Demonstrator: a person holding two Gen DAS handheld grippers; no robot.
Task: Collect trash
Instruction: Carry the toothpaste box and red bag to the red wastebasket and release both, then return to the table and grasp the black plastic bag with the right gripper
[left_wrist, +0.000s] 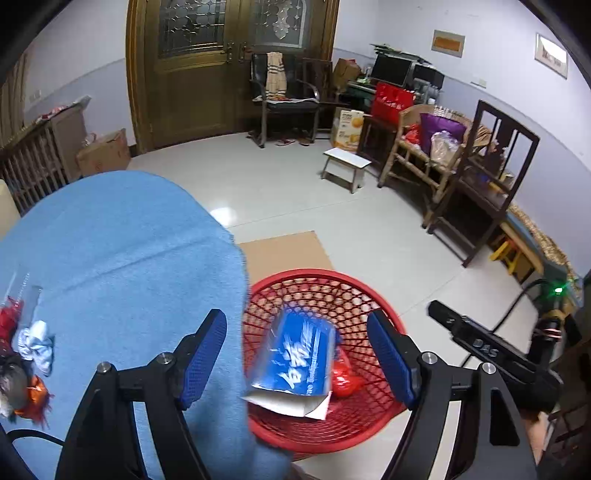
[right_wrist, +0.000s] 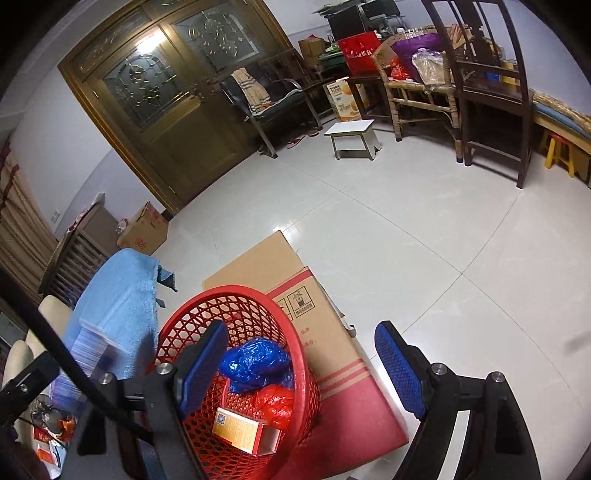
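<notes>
Blue-padded left gripper (left_wrist: 297, 356) – jaws apart, blue box (left_wrist: 295, 363) dropping free into red mesh basket (left_wrist: 388, 306); crumpled wrappers (left_wrist: 31, 347) remain on blue cloth (left_wrist: 122, 251).

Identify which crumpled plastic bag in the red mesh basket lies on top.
The crumpled blue plastic bag lies on top in the red mesh basket; the crumpled red plastic bag sits below it.

My left wrist view looks steeply down, close over the red basket (left_wrist: 325, 362) at lower centre; my right wrist view sees that basket (right_wrist: 236, 373) lower left, both sharing the brown door (left_wrist: 207, 74) beyond
</notes>
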